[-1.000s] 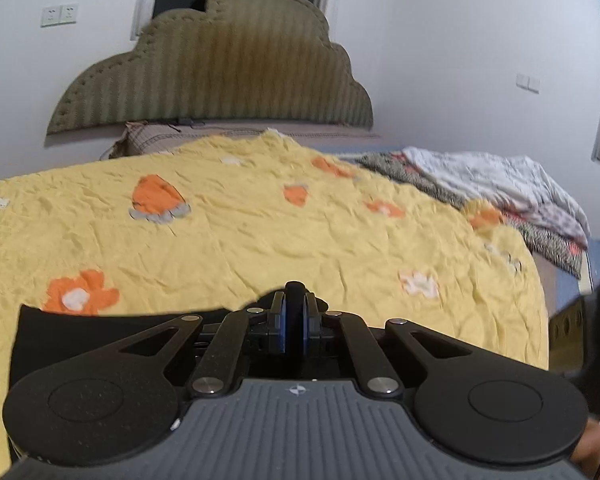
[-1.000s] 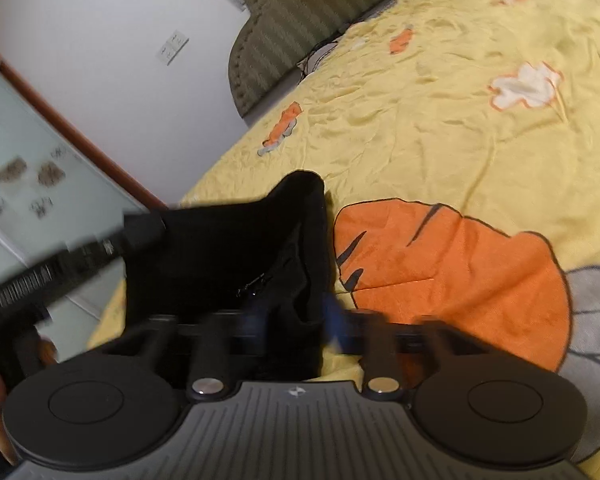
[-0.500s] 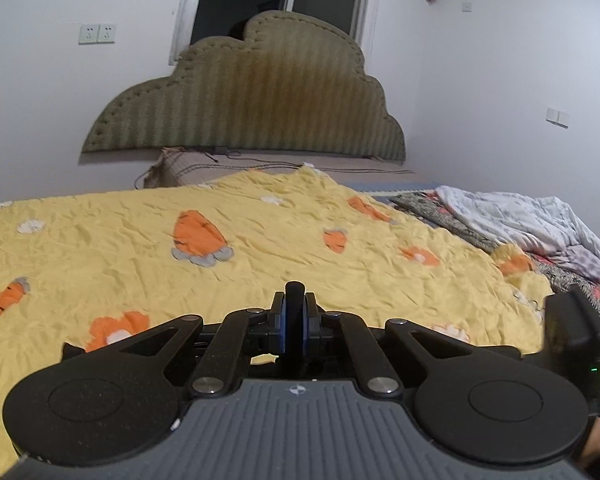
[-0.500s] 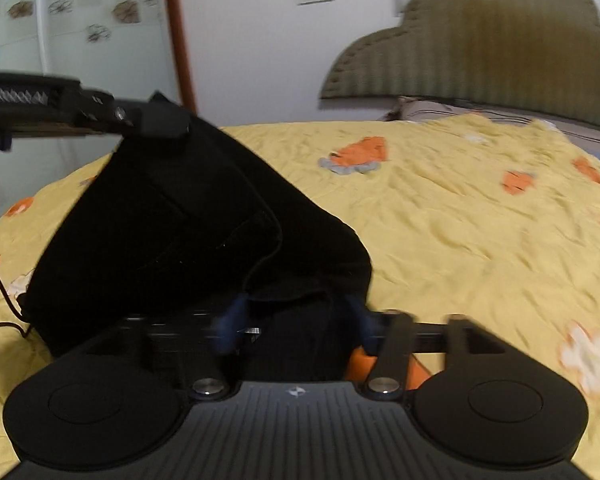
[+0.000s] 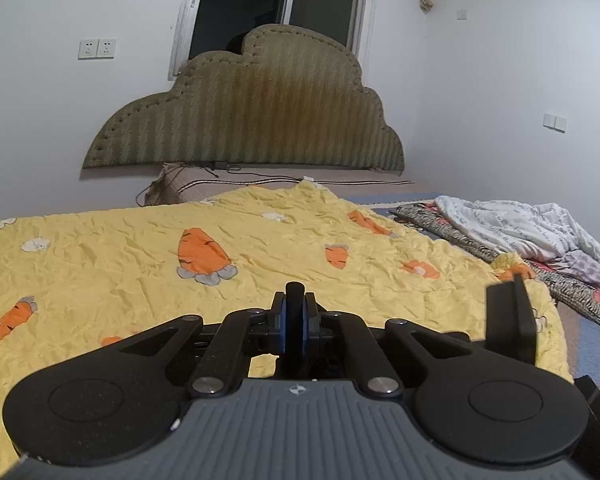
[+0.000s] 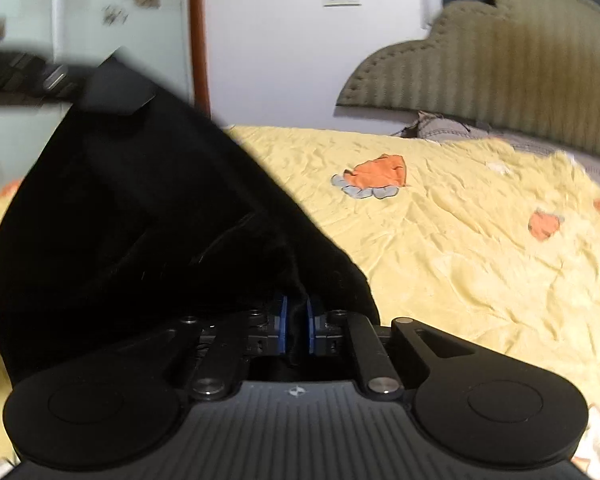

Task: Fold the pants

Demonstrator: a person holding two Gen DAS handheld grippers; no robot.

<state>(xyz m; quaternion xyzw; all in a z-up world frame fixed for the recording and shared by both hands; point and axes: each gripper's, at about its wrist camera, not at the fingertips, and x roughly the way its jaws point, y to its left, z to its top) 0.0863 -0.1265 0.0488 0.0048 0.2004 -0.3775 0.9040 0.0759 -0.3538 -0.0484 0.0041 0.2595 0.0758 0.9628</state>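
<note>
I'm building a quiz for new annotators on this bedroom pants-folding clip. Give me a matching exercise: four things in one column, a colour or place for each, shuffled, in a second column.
Things:
1. pants
2. bedspread
3. headboard
4. crumpled white quilt

Descriptions:
A. olive green, against the wall under the window
B. black, pinched in both grippers
C. heaped at the bed's far right edge
D. yellow with orange carrots

Pairs: 1-B, 2-D, 3-A, 4-C
</note>
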